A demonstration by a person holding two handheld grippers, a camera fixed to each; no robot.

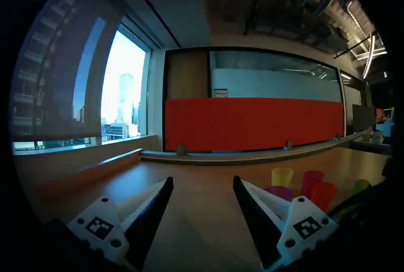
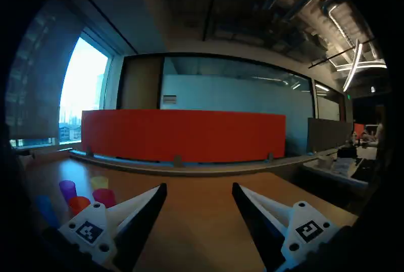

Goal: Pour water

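In the left gripper view my left gripper [image 1: 202,183] stands open above the wooden table [image 1: 202,221] with nothing between its fingers. Several coloured plastic cups stand to its right: a yellow cup [image 1: 282,176], a pink cup [image 1: 311,181], an orange cup [image 1: 323,195], a purple cup [image 1: 278,192] and a green cup [image 1: 361,186]. In the right gripper view my right gripper [image 2: 199,189] is open too, empty. The cups sit to its left: a purple cup [image 2: 67,189], a yellow cup [image 2: 99,182], an orange cup [image 2: 79,204], a pink cup [image 2: 104,196] and a blue cup [image 2: 46,210].
A red partition panel [image 1: 252,123] stands along the far edge of the table, with a glass wall behind it. A bright window [image 1: 121,90] is at the left. Another desk [image 2: 336,166] with items on it lies at the right.
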